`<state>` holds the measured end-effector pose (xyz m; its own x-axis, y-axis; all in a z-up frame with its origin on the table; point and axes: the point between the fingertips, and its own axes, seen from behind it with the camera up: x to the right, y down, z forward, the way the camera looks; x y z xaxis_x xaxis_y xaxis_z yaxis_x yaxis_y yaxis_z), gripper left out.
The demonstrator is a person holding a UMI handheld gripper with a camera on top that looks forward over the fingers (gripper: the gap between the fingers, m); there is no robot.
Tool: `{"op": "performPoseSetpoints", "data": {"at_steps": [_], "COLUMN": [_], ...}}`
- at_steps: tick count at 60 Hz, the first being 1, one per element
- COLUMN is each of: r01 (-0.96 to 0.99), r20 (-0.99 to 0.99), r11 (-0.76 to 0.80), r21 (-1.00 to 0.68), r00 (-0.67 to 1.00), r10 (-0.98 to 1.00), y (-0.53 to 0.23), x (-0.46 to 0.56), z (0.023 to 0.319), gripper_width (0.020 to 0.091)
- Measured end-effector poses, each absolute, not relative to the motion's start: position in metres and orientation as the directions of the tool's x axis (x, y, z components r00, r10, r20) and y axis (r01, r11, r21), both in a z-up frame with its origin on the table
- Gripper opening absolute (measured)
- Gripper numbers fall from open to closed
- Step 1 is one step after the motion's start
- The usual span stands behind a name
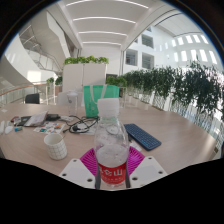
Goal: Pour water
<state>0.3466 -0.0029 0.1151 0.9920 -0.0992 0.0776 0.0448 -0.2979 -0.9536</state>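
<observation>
The gripper [112, 172] clamps its pink-padded fingers on a clear plastic bottle [111, 150] with a red label. A white ceramic cup [55, 146] stands nearby on the smooth wooden table [170, 125], beside a flat dark tablet [142, 136].

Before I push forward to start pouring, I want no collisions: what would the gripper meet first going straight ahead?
The clear plastic water bottle with a red label, standing between the gripper fingers, already held. Beyond it sits a teal bag at the wooden table's far side; depth unclear.

tongs [112, 170] shut on water bottle [112, 150], cup [55, 146] nr
</observation>
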Motion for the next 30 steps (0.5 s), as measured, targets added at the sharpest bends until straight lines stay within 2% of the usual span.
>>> {"op": "performPoseSetpoints", "data": {"at_steps": [4,8,9,11,15,16,18,22,30], "r01": [0.223,0.461,0.528,0.658,0.871,0.906,0.963,0.994,0.868], "r20": [0.255,0.488,0.553,0.682,0.884,0.915,0.962,0.986,0.853], "r11": [-0.293,-0.294,-0.293,-0.279,-0.229,-0.21,-0.168,-0.094,0.063], "r21": [-0.93,-0.838,-0.797,-0.699,-0.435,-0.368,-0.211,0.049,0.492], "r00": [0.964,0.873,0.833,0.731,0.462,0.392,0.235,-0.034,-0.496], "r10": [-0.074,-0.024,-0.003,0.015,0.077,0.09,0.14,0.161,0.161], "y": [0.027,0.056,0.063,0.082,0.108,0.118,0.122,0.141,0.152], "x": [0.361,0.364,0.366,0.357,0.332,0.324,0.312,0.286,0.24], "z": [0.158,0.199,0.21,0.212,0.233,0.225,0.236,0.221,0.201], "gripper_width": [0.0333,0.0332,0.0333,0.0334,0.0333,0.0332,0.0335,0.0333,0.0335]}}
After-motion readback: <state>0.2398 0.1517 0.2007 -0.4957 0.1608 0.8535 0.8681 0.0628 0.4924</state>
